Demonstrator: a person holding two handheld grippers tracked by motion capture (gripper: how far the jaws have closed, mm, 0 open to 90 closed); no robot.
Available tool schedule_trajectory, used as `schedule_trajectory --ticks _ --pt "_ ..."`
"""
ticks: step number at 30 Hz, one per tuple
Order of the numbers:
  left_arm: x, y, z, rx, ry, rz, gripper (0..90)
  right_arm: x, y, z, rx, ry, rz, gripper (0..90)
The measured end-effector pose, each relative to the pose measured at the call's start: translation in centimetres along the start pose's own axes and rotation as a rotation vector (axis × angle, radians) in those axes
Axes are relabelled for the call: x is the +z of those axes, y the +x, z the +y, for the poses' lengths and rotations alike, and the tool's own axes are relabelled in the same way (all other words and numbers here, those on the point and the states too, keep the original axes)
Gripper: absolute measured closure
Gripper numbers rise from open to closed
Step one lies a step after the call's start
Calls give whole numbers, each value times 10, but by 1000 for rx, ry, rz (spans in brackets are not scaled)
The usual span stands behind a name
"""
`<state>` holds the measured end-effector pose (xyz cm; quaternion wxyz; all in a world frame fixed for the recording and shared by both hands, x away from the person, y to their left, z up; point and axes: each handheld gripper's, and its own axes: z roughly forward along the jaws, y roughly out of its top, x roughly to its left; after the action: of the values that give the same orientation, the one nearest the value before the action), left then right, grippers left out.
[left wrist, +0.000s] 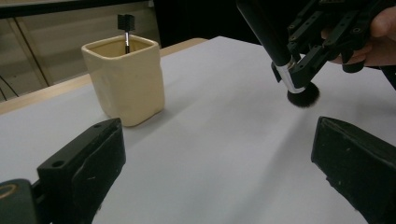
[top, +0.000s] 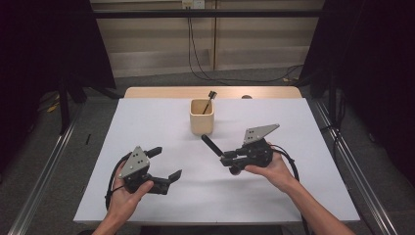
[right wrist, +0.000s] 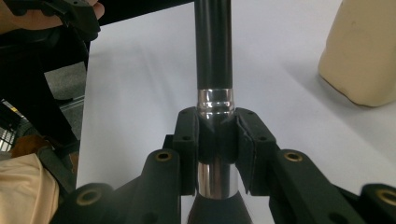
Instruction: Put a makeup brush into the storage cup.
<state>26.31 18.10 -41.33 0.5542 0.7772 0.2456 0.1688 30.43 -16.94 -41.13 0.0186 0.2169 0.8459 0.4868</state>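
The right tongs (top: 229, 159) pinch a black makeup brush (top: 212, 145) by its silver ferrule above the worktop (top: 161, 112), left tongs (top: 166, 164) spread empty; next it probably needs tilting handle-first into the cream cup (top: 201, 116).

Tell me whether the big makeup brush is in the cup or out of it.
Out. The right tongs clamp the big makeup brush by its silver collar above the table, apart from the cup.
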Motion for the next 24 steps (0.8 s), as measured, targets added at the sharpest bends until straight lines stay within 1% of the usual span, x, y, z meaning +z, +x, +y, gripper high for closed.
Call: schedule_trajectory --ticks 3,4,6,8,11,14,18,19,22,24 --pt "3 1 4 -3 6 -18 31 2 -1 3 -11 16 10 718" --pt "4 2 5 3 14 -21 31 4 -2 4 -10 21 17 718" --pt "7 3 7 -2 26 -47 31 7 -1 5 -15 38 24 718" --pt "9 4 9 3 35 -58 31 10 0 7 -28 58 30 718" --pt "12 4 12 9 34 -72 31 13 0 10 -38 86 38 718" --pt "15 4 17 27 44 -78 31 13 -1 14 -50 110 40 718" --pt "20 4 23 39 54 -103 31 13 -3 16 -64 147 43 718" --pt "21 3 24 45 58 -105 31 12 -2 16 -62 162 44 718" --pt "25 2 28 54 70 -120 31 14 -3 17 -78 198 43 717" --pt "27 2 30 66 82 -141 33 14 -2 18 -83 224 44 718"
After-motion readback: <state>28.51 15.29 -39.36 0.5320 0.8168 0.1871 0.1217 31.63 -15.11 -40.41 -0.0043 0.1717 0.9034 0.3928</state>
